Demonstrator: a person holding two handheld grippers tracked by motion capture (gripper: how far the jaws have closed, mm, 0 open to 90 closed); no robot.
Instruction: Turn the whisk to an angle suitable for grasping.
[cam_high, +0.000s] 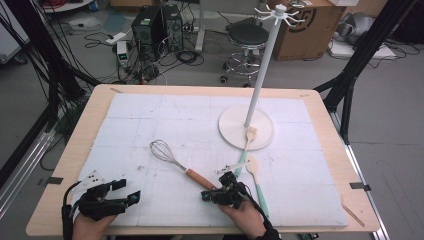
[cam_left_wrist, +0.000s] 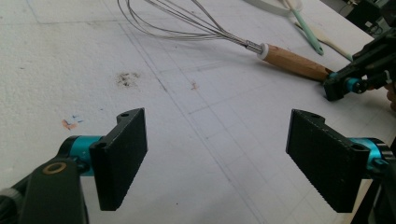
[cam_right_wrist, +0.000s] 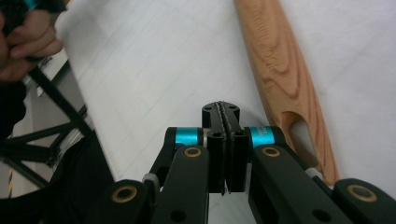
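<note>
While our right gripper sits with its jaws pressed flat together on nothing, its tip rests just beside the butt of the whisk, where the wooden handle has a hanging slot; we judge that this end is approached because the slot is what would go over a hook. Our left gripper waits near the tabletop's front left corner, jaws spread wide and empty, aimed across the white mat at the whisk, probably kept ready to steady it. We count one whisk, lying aslant mid-mat with its wires away from us, and two spatulas: one overlapping the round base of the rack, one just right of our right hand. One rack stands upright at the back, its hooks bare.
</note>
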